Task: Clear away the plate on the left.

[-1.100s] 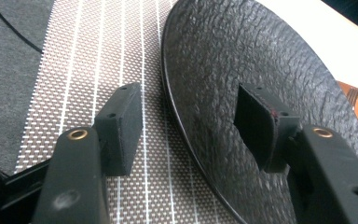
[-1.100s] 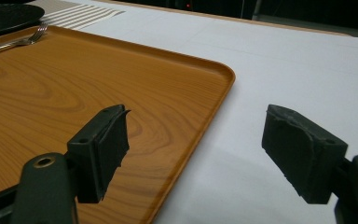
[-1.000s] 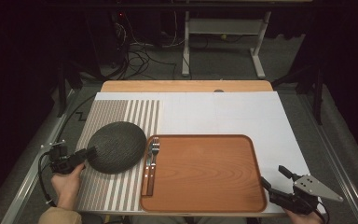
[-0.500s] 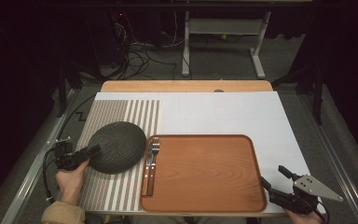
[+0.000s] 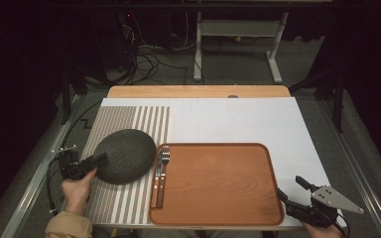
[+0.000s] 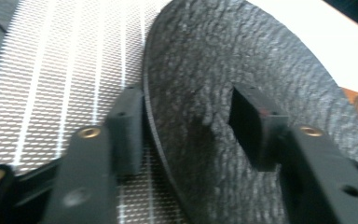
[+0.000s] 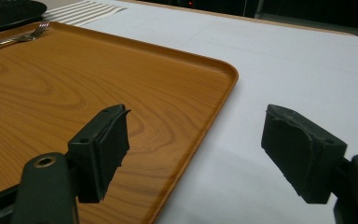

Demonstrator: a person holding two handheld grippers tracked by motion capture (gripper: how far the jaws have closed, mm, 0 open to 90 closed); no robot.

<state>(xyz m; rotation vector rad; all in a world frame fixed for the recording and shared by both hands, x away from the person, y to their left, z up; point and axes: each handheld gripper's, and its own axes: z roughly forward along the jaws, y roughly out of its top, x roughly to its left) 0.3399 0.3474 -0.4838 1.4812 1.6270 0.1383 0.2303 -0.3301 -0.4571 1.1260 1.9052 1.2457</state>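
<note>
A dark grey textured plate point(image 5: 124, 156) lies on a striped placemat point(image 5: 129, 119) at the table's left. My left gripper point(image 5: 99, 158) is at the plate's left rim. In the left gripper view the plate point(image 6: 242, 70) stands between the jaws of my left gripper point(image 6: 191, 130): one pad sits under the rim, the other hovers over the top face with a gap. My right gripper point(image 5: 288, 186) stands open and empty beside the right front corner of the wooden tray point(image 5: 218, 183), low over the white table. In the right gripper view, this gripper point(image 7: 196, 149) has one jaw over the tray point(image 7: 51, 70).
A fork point(image 5: 164, 158) and a knife point(image 5: 156, 183) lie side by side at the tray's left edge, close to the plate. The fork point(image 7: 23, 37) rests on the tray's rim. White table surface point(image 5: 238, 119) stretches behind and right of the tray.
My left gripper has crept slightly forward along the plate's rim. The plate, the tray and my right gripper have stayed in place.
</note>
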